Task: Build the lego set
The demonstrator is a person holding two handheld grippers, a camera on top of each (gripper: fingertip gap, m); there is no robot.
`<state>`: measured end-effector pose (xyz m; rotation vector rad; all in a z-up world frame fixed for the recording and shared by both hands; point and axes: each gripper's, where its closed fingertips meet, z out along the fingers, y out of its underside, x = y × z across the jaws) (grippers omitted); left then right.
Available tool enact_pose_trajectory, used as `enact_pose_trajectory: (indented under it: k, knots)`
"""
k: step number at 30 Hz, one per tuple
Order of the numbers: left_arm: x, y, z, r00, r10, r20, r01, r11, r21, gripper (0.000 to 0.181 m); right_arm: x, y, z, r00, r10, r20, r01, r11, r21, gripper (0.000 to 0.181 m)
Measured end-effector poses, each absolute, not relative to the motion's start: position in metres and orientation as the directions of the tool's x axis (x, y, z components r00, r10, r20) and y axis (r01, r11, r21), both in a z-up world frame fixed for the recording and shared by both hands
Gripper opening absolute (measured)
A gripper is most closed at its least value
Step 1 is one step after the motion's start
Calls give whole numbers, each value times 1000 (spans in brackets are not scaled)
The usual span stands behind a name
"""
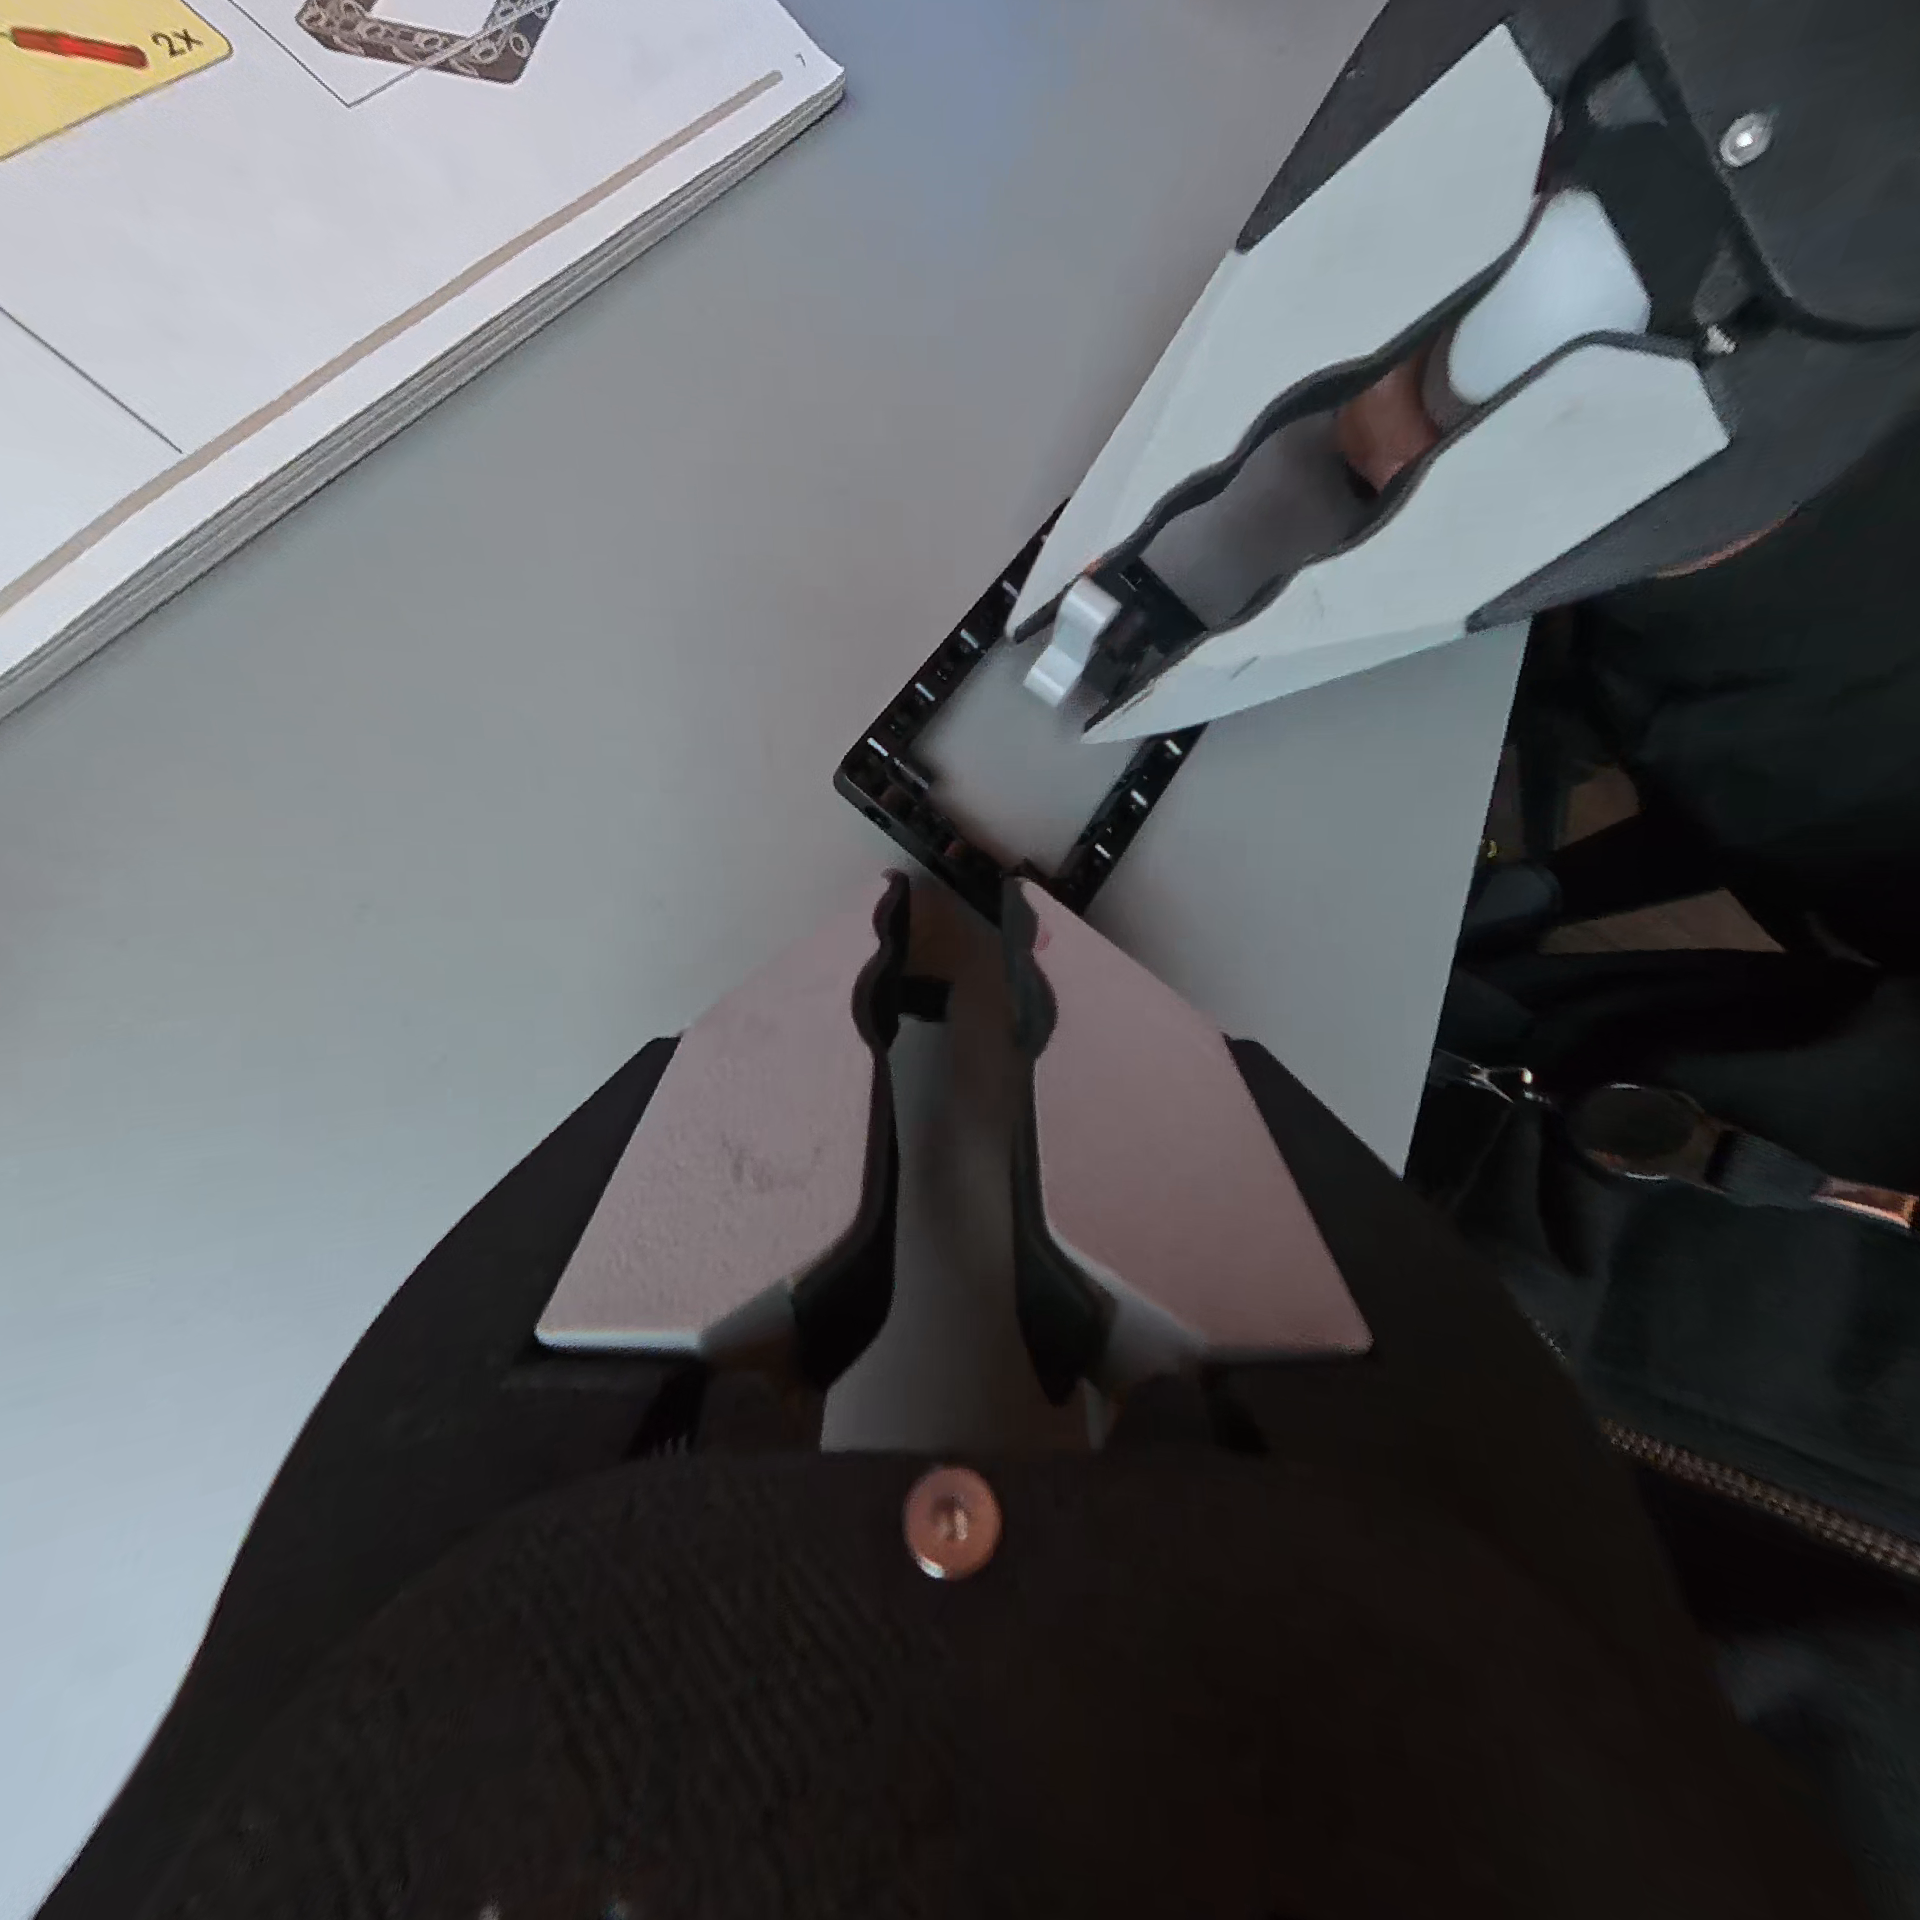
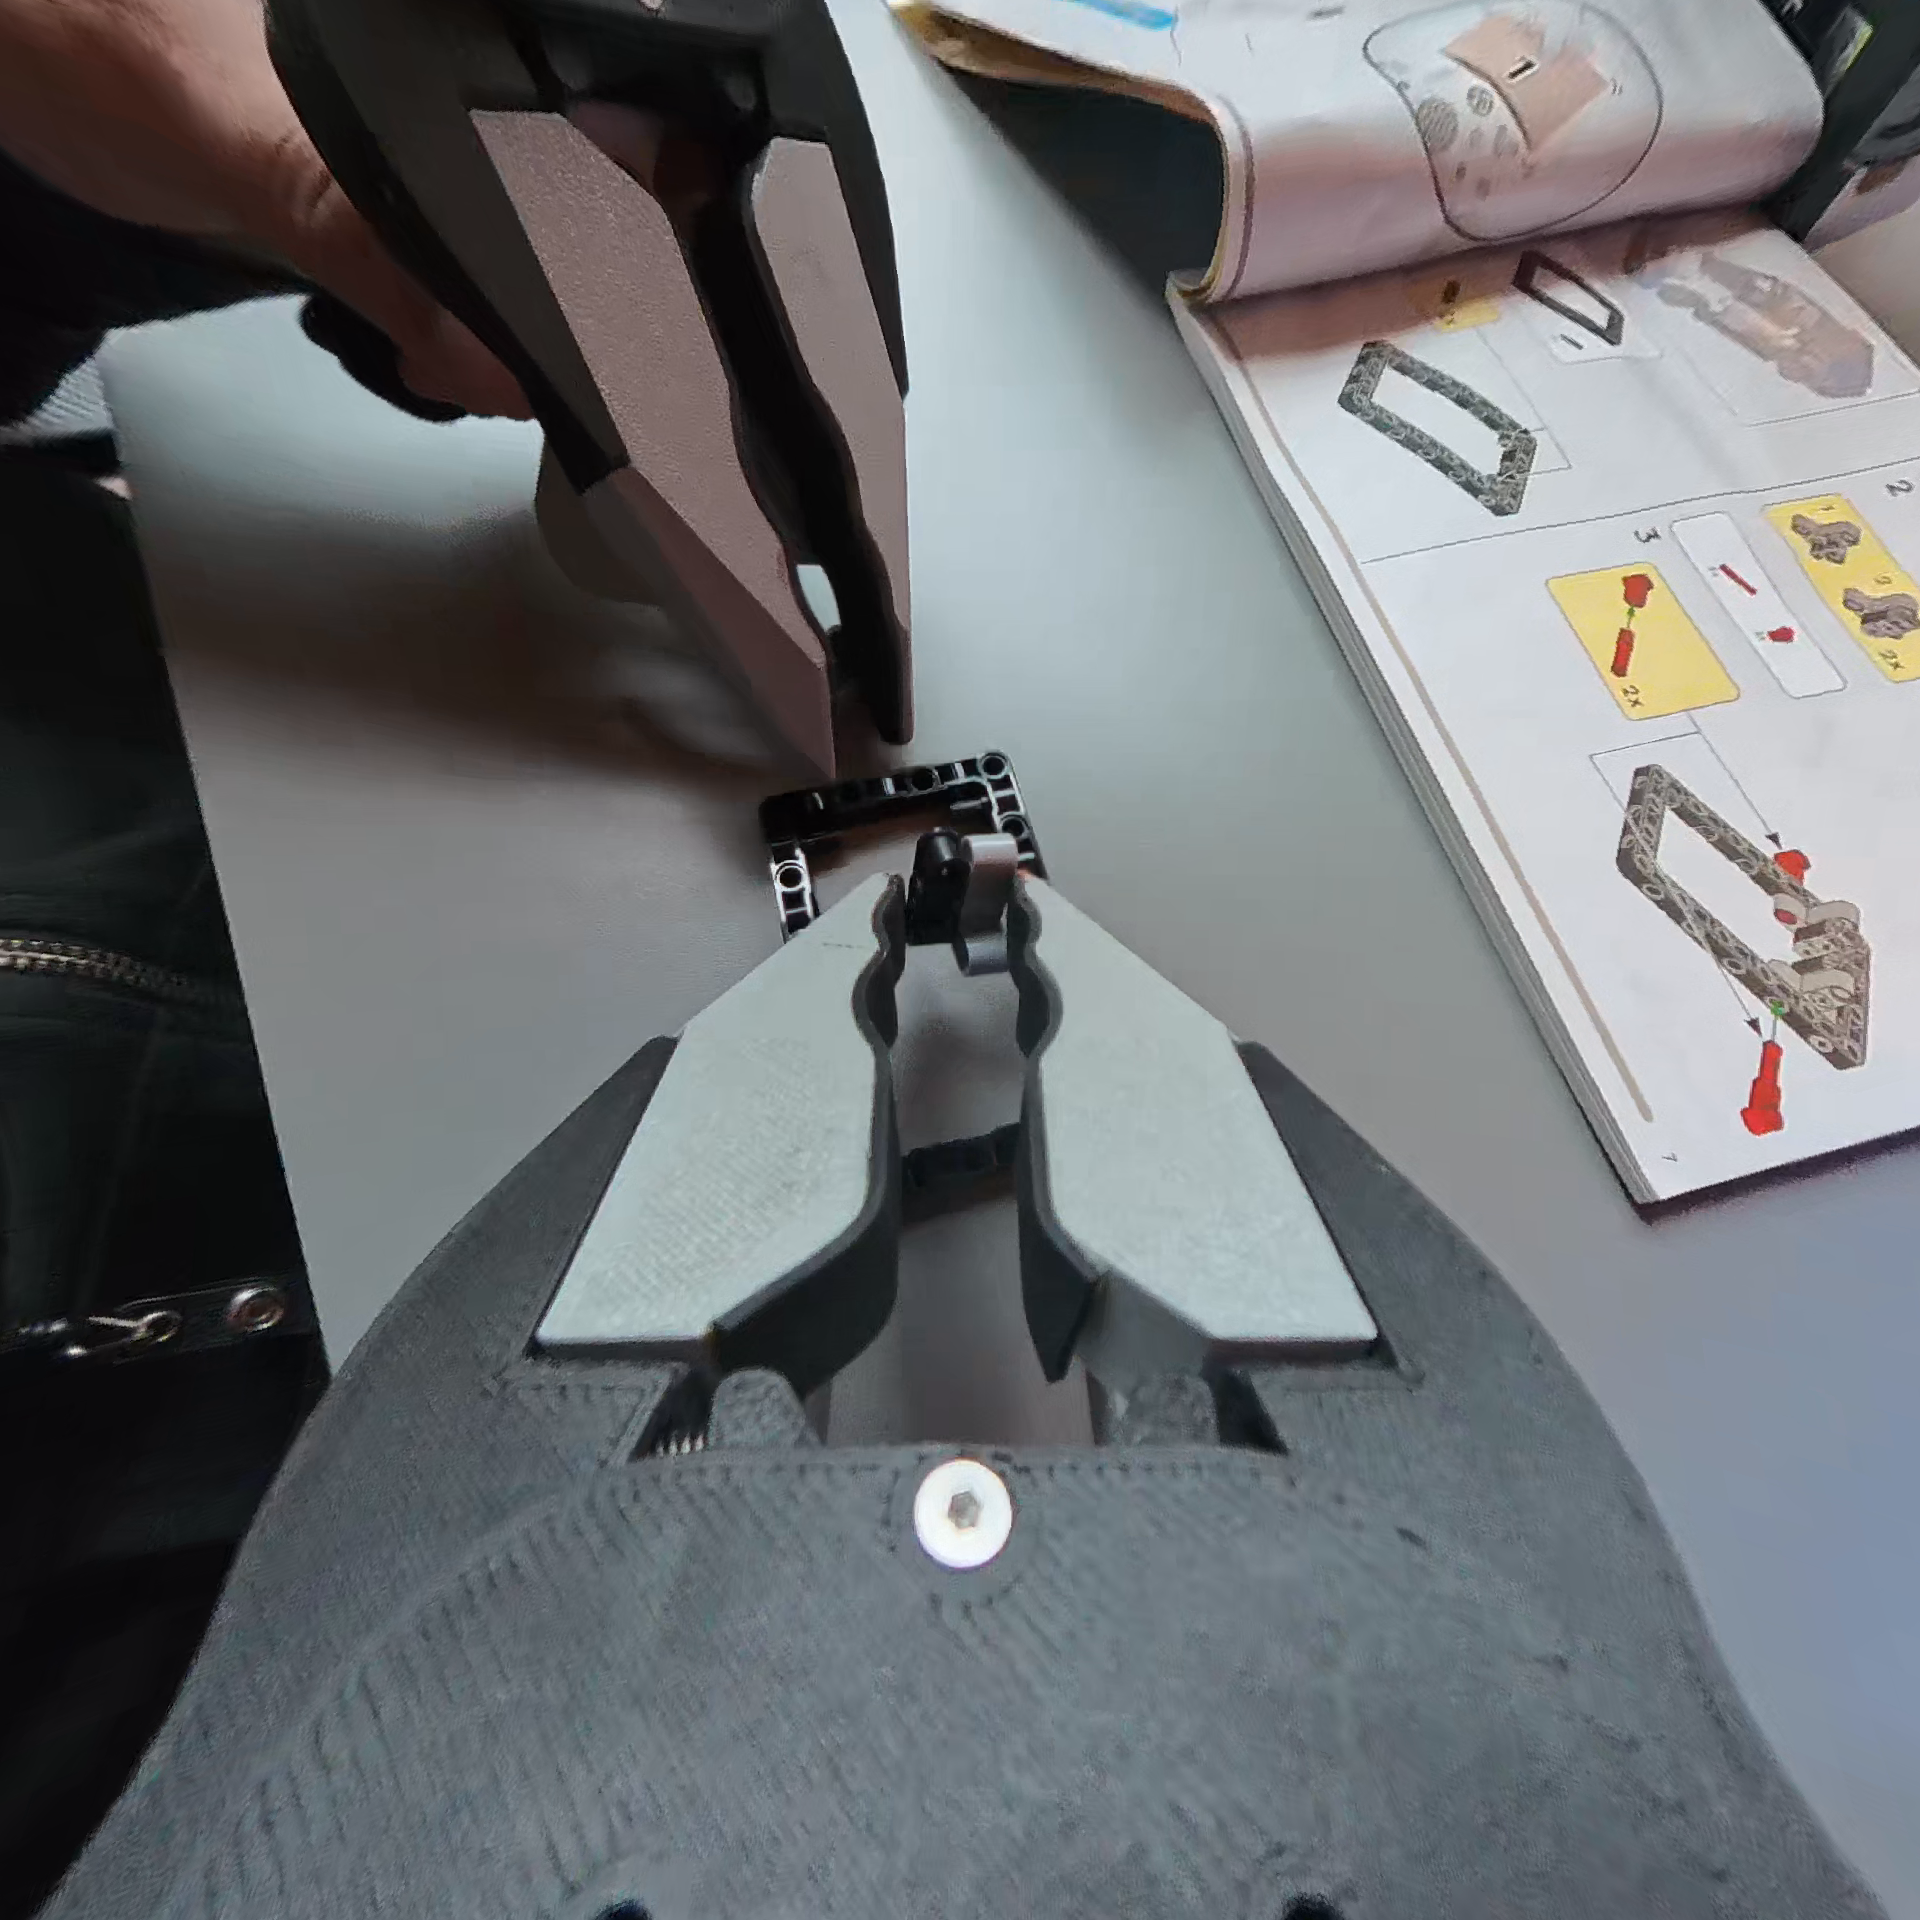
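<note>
Right gripper (image 2: 956,914) brings connector (image 2: 971,904) over frame (image 2: 894,790), which lies flat on worktop (image 2: 1195,831).
Right fingers pinch the small grey-and-black connector; frame's far rail sits at 12 o'clock, just beyond the tips. Left gripper (image 1: 951,904) fingers close on the frame's corner.

Black frame (image 2: 902,781): glossy hard plastic, its pin holes catching light. Small connector piece (image 2: 987,906): smooth grey plastic, paired with a black plastic pin. Right gripper (image 2: 961,914): finger faces of matt, finely grained grey plastic edged with dull black wavy pads; body of coarse, layered black plastic showing ridged print lines, fastened by a bright metal screw (image 2: 962,1510). Left gripper (image 1: 951,904): like finish, matt and faintly scuffed. Table (image 1: 520,727): smooth, matt grey surface. Instruction booklet (image 2: 1621,727): smooth printed paper with a slight sheen, stacked page edges visible.
</note>
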<state>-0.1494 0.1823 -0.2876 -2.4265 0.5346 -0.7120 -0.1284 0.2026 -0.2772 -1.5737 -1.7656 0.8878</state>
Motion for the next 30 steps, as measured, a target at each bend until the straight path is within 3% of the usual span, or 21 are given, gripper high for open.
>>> enact_pose_trajectory:
  k: [1, 8, 12, 15, 20, 30]
  knots:
    - [-152, 182, -285, 781, -511, 359, -220, -764, -606, 15, -127, 202, -274, -120, 993, -11, 570, 60, -819, 16]
    - [-163, 200, -266, 723, -665, 187, -373, -603, -705, 26, -126, 203, -241, -197, 976, -92, 387, -9, -922, 16]
    - [-170, 217, -272, 713, -699, 55, -448, -514, -732, 23, -122, 208, -221, -219, 971, -97, 260, -37, -965, 16]
    - [-174, 224, -276, 742, -667, 70, -390, -514, -764, 18, -117, 219, -209, -178, 980, -87, 168, -57, -984, 16]
    - [-179, 229, -258, 761, -624, 175, -233, -515, -825, 25, -114, 228, -206, -144, 985, -93, 144, -72, -987, 16]
    - [-186, 231, -265, 789, -608, 85, -295, -497, -816, 20, -110, 239, -200, -99, 988, -122, 100, -112, -989, 16]
